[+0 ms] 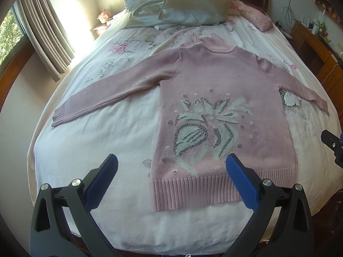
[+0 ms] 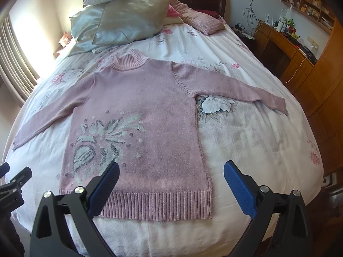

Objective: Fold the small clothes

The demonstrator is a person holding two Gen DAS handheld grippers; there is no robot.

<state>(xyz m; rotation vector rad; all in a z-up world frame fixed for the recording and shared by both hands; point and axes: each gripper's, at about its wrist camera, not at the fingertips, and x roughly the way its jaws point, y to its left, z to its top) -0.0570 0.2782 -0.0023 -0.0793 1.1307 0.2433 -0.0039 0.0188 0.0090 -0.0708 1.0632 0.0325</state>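
A pink knitted sweater [image 1: 216, 81] with a white and grey leaf pattern lies flat, front up, on the bed, both sleeves spread out to the sides and its ribbed hem nearest me. The same sweater [image 2: 150, 107] fills the middle of the right wrist view. My left gripper [image 1: 171, 165] hovers open above the hem's left corner, with nothing between its blue pads. My right gripper [image 2: 171, 171] is open too, held above the hem's right corner. Each gripper shows at the edge of the other's view: the right gripper [image 1: 333, 145] and the left gripper [image 2: 12, 184].
The bed [image 1: 96, 150] has a white flowered sheet. Pillows [image 1: 175, 4] are piled at the headboard, with a pink striped cushion [image 2: 201, 21] beside them. Curtains [image 1: 42, 32] and a window stand at the left, a wooden desk [image 2: 289, 49] with shelves at the right.
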